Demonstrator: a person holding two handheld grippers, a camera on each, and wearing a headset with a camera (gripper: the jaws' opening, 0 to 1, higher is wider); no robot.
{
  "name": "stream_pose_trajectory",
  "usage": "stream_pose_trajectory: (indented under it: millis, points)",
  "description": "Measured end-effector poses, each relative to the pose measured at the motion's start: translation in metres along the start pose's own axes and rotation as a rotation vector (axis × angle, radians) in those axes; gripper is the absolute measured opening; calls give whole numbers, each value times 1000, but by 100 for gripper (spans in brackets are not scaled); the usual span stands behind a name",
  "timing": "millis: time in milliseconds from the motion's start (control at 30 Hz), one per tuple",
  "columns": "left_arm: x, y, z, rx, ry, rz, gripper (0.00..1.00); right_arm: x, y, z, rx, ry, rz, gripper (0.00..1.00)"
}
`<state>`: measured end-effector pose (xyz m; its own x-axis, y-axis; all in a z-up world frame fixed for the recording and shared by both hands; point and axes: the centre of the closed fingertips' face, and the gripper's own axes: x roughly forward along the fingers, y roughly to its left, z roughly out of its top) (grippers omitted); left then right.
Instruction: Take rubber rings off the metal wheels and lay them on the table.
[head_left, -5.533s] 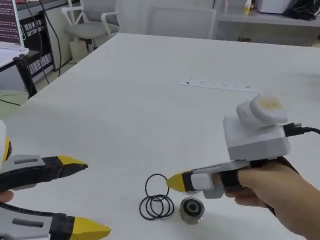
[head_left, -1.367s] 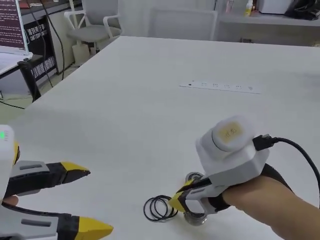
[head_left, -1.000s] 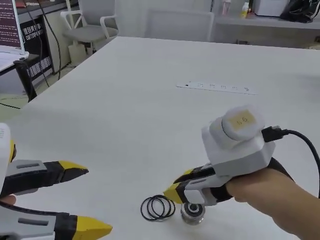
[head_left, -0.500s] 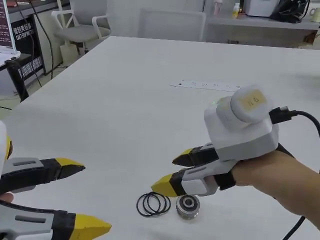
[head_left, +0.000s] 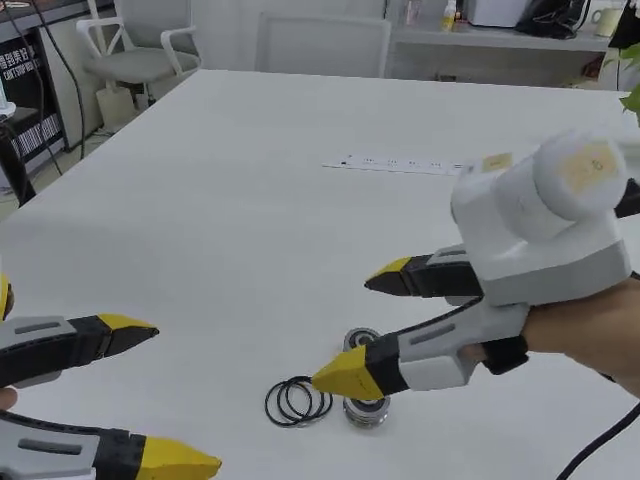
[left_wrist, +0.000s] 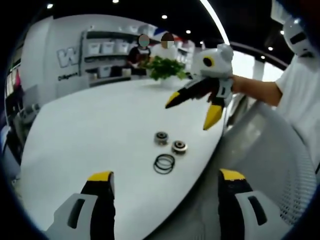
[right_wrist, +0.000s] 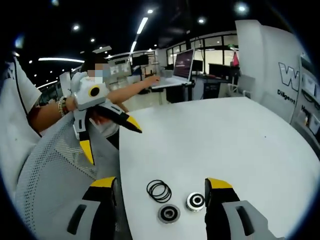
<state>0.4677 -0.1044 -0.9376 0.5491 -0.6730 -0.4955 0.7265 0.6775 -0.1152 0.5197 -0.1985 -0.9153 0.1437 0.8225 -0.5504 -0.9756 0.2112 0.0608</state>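
Rubber rings (head_left: 297, 401) are seen stacked loose near the counter's (head_left: 250, 200) near edge, just beside two metal wheels (head_left: 366, 411). Right tool (head_left: 345, 330) is held above them, jaws wide apart; left tool (head_left: 185, 396) likewise spread, well clear. Rings are judged thin, light and stretchy, best pinched at the wheel's rim while the small, likely slippery wheel is steadied.

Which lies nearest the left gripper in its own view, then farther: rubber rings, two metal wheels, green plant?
1. Rubber rings, on the table just ahead of the jaws.
2. Right-hand metal wheel and left-hand metal wheel, just past the rings; too close to call.
3. Green plant, at the table's far end.
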Motion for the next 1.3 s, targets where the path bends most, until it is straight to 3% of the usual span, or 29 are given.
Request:
stream_pose_trajectory:
  millis: [133,400,533,900,1100,1300]
  points:
    - [0,-2,0,0,-2,-9,87,-20,-5,3,50,-65,-32,71]
    - [2,-5,1,5,-4,-29,91,-56,-10,-9,86,-165,-89,77]
    - [2,-5,2,-1,-13,-29,94,-69,-13,-22,133,-175,-126,79]
    - [2,-6,1,-10,-12,-39,96,-87,-12,-67,228,-149,-210,90]
    - [1,-4,2,-10,-18,-25,100,-83,-2,-91,293,-87,-207,99]
    - [0,-3,1,-18,-16,-18,100,-78,6,-105,312,-46,-200,99]
